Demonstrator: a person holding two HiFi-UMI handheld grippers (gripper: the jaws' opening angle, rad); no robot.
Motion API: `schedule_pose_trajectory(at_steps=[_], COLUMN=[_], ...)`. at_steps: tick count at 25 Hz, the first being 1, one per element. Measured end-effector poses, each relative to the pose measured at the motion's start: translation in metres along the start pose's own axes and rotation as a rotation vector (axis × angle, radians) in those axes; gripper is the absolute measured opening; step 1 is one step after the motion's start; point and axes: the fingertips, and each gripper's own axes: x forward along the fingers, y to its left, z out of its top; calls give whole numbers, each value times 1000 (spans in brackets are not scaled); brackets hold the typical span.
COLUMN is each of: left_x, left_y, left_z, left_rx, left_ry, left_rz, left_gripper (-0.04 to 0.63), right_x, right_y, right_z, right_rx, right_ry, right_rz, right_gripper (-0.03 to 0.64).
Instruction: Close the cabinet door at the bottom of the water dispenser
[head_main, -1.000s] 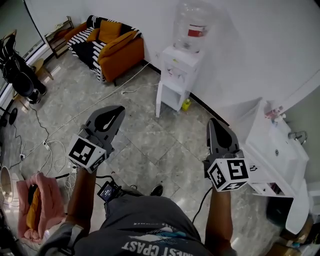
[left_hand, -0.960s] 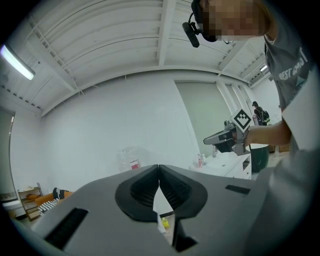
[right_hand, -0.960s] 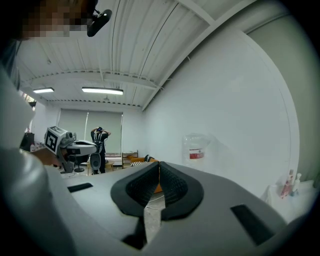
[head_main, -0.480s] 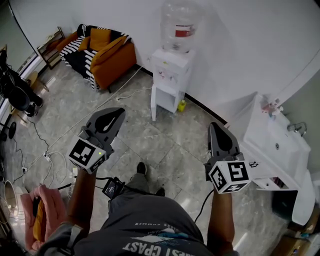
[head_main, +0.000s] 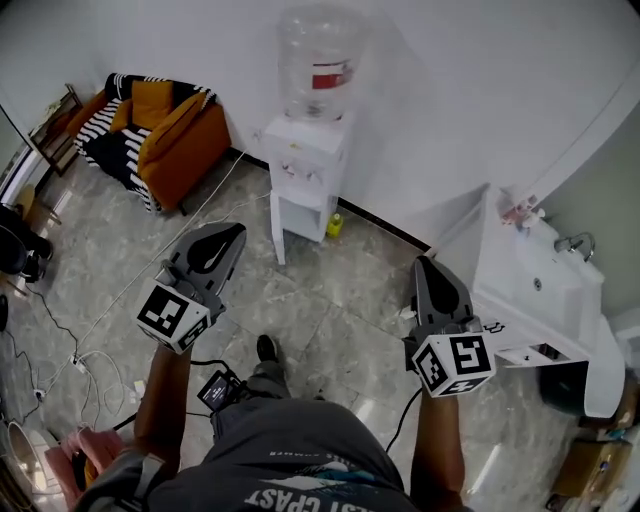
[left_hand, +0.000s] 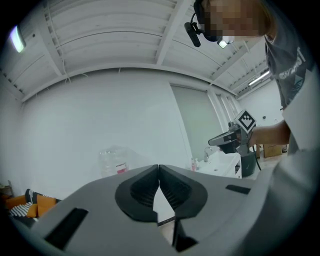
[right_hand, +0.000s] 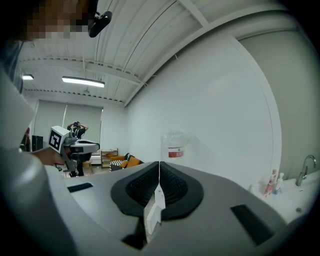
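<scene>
- Person is standing on a grey marble-tiled floor, holding a grey two-jaw tong in each hand and facing a white wall.
- Left gripper: jaws are pressing together tip to tip in the left gripper view, with nothing between the ribbed pads. It is pointing about level toward the wall.
- Right gripper: jaws are likewise meeting at the tips in its own view, gripping nothing. Only a white sliver of background is showing through the gap below the tips.
- White floor-standing water dispenser is standing against the wall ahead, between the two grippers in the head view and well apart from both. A clear plastic water bottle with a red label is sitting upside down on top.
- White cabinet door at the dispenser's base is hanging open, swung out on the left side of the lower compartment; the shelf inside is showing.
- Small yellow-green bottle is sitting on the floor just beside the dispenser's right foot.
- Orange sofa with black-and-white striped cushions is standing left of the dispenser.
- White washbasin with a tap is standing at the right, near the right gripper.
- White cables are trailing across the floor at the left.
</scene>
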Motion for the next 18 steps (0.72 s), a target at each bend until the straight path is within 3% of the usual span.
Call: schedule_pose_trajectory(at_steps=[18], left_x=[69], left_y=[174], left_z=[-55], left_rx=[-58], left_ry=[-9], left_rz=[-84], left_gripper=[17], right_x=[179], right_y=[37], right_z=[20], right_rx=[-44], right_ry=[46], right_rz=[-86], right_gripper=[28])
